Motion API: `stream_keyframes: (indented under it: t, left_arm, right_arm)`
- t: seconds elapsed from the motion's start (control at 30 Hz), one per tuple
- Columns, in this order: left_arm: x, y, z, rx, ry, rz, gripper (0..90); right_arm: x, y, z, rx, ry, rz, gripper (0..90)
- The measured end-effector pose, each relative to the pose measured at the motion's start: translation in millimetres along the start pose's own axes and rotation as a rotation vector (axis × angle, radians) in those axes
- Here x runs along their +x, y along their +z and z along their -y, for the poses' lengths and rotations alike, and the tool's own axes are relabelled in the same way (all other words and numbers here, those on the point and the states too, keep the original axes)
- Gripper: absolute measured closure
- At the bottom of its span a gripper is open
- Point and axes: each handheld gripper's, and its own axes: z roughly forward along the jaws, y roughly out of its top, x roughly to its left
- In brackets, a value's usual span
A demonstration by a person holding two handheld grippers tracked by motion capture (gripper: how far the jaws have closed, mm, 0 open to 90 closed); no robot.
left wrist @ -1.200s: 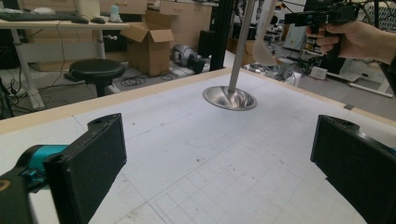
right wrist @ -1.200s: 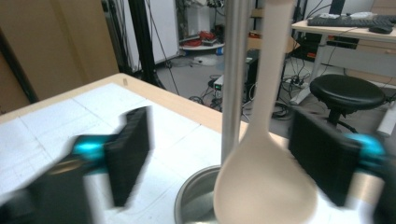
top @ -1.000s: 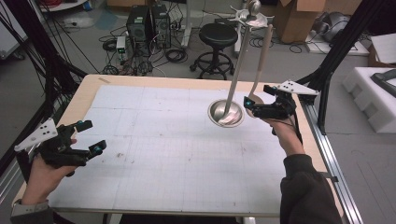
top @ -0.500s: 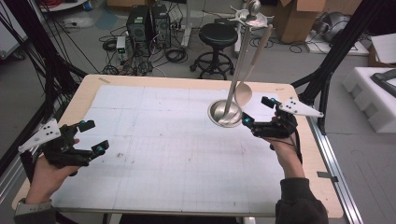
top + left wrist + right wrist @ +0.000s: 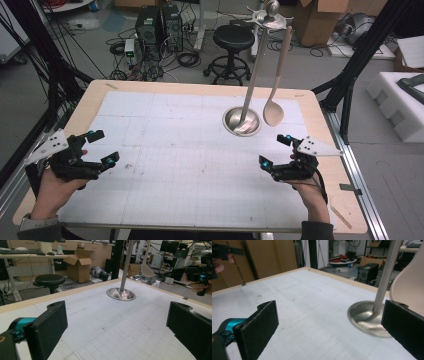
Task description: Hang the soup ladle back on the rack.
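Observation:
A metal stand rises from a round steel base [image 5: 242,121] to hooks at its top [image 5: 270,12]. A beige spoon [image 5: 276,95] hangs from a hook, its bowl just above the table right of the base. In the left gripper view the base [image 5: 121,293] and the spoon [image 5: 147,268] lie ahead. In the right gripper view the base [image 5: 367,317] and the spoon's bowl [image 5: 409,288] are close at the right. My left gripper [image 5: 102,148] is open near the table's left edge. My right gripper [image 5: 275,150] is open, below and right of the base, holding nothing.
A white gridded mat [image 5: 180,155] covers the wooden table [image 5: 90,100]. A black stool [image 5: 231,37], computer boxes and cables [image 5: 155,30] stand on the floor behind. Black frame posts [image 5: 357,60] rise at the right. The other hand's gripper [image 5: 197,277] shows far right in the left gripper view.
My right gripper has drawn back from the spoon toward the near right of the table, open and empty; the spoon stays hanging on the stand. The left gripper has barely moved.

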Motion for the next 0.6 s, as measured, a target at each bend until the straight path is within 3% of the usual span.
stream_keyframes:
  t: [0.13, 0.33, 0.6]
  left_arm:
    - [0.0, 0.8, 1.4, -0.002, -0.003, 0.004, 3.9]
    - [0.7, 1.3, 0.8, -0.004, 0.004, 0.012, 3.9]
    - [-1.6, 4.7, 0.4, 0.011, 0.011, 0.018, 3.9]
  right_arm:
    - [1.6, -9.3, 9.4, -0.01, 0.018, -0.008, 0.0]
    - [3.8, -24.9, 5.4, -0.041, 0.013, 0.003, 0.1]
    - [-0.7, -32.1, 9.4, -0.083, 0.039, 0.034, 0.1]
